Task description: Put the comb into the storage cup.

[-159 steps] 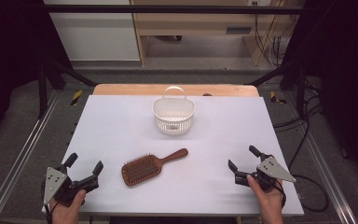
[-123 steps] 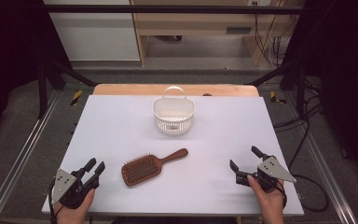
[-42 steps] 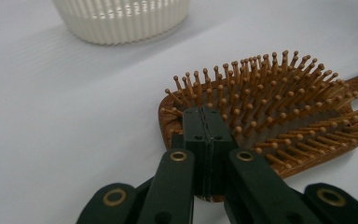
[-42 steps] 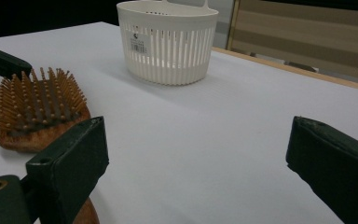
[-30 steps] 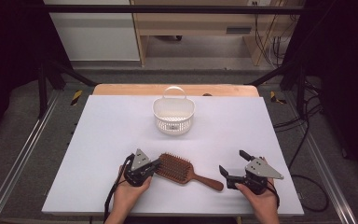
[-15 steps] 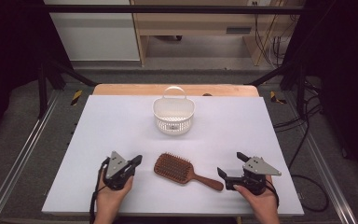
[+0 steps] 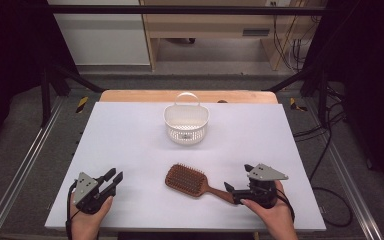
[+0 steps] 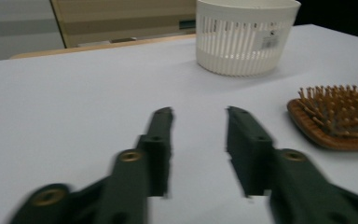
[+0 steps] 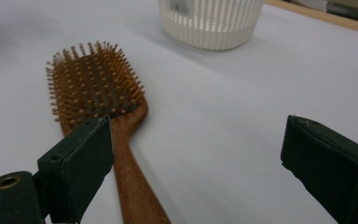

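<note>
A brown wooden hairbrush [image 7: 186,179] lies bristles up near the front of the white table [image 7: 130,130], its handle pointing right. My right gripper [image 7: 238,177] stands open at the handle's end; in the right gripper view the hairbrush [image 9: 95,88] runs beside the left jaw of that gripper [image 9: 198,126], with the jaws wide apart and nothing held. My left gripper [image 7: 113,176] rests open near the front left, well clear of the brush. In the left gripper view this gripper [image 8: 199,114] is empty, with the brush [image 8: 338,116] off to its right.
A white slatted basket [image 7: 186,124] with a handle stands upright at the middle back of the table, also seen as the basket [image 8: 244,39] and the basket [image 9: 209,21]. A wooden strip borders the table's far edge. Metal rails run along both sides.
The left gripper turned the brush so its handle points right, then let go and drew back to the front left. The right gripper edged up to the handle's end.
</note>
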`<state>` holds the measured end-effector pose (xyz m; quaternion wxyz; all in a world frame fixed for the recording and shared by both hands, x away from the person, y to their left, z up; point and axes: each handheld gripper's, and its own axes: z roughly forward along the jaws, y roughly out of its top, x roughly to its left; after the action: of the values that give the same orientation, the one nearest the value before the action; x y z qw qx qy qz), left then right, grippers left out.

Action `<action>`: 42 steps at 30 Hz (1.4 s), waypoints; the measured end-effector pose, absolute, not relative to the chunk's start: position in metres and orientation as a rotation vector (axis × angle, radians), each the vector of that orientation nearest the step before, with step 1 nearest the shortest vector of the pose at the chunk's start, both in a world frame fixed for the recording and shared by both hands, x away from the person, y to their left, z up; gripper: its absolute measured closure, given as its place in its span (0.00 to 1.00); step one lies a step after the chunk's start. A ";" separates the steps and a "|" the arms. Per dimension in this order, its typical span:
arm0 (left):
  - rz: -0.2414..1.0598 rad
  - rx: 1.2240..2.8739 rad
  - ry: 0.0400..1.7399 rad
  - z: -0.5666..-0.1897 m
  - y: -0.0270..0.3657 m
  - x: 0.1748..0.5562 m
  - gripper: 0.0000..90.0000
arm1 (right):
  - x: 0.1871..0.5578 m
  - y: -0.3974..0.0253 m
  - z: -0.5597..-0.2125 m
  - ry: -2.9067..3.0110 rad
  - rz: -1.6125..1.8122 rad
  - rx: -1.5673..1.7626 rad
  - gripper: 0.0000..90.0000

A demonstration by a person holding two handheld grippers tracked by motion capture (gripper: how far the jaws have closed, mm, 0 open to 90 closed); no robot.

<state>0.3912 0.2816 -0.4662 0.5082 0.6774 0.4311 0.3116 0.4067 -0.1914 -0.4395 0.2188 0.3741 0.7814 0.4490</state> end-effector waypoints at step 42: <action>0.776 1.588 0.990 -0.470 0.271 0.396 0.03 | 0.420 -0.137 -0.445 2.617 0.822 0.906 0.21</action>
<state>0.3961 0.2707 -0.4699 0.5295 0.6649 0.4147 0.3249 0.4203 -0.1370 -0.4448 0.1262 0.3111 0.8987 0.2822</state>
